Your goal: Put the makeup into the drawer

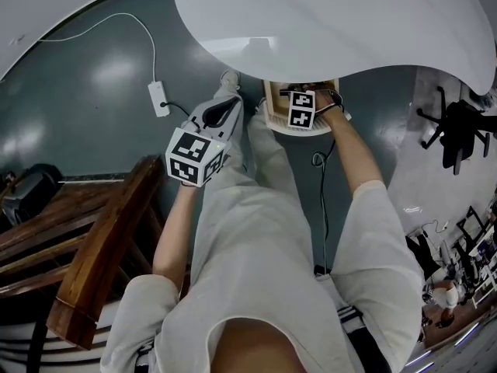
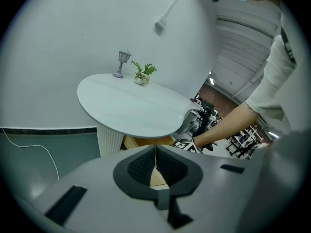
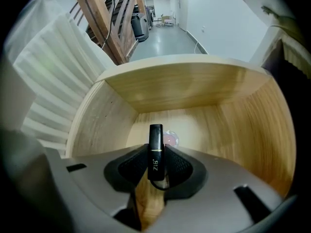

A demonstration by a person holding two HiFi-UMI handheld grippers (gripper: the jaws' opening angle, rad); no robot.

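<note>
Right gripper (image 3: 155,165): points down into the drawer, its jaws closed partway so the pads press both sides of a slim black makeup tube (image 3: 155,152).
Left gripper (image 2: 155,162): jaws together with nothing between them, held off to one side, well apart from the drawer.
Makeup tube: glossy black with a thin gold band and pale lettering. It stands out ahead of the pads over the drawer floor; whether it touches the floor cannot be told.
Drawer: a pale wooden open-topped box (image 3: 104,123), pulled out under the white oval table top (image 1: 326,22). A small round pinkish item (image 3: 170,139) lies on its floor just past the tube's tip.
Room: the drawer walls stand well apart from the tube on both sides. A white ribbed pedestal (image 3: 48,86) borders the drawer's left wall.
</note>
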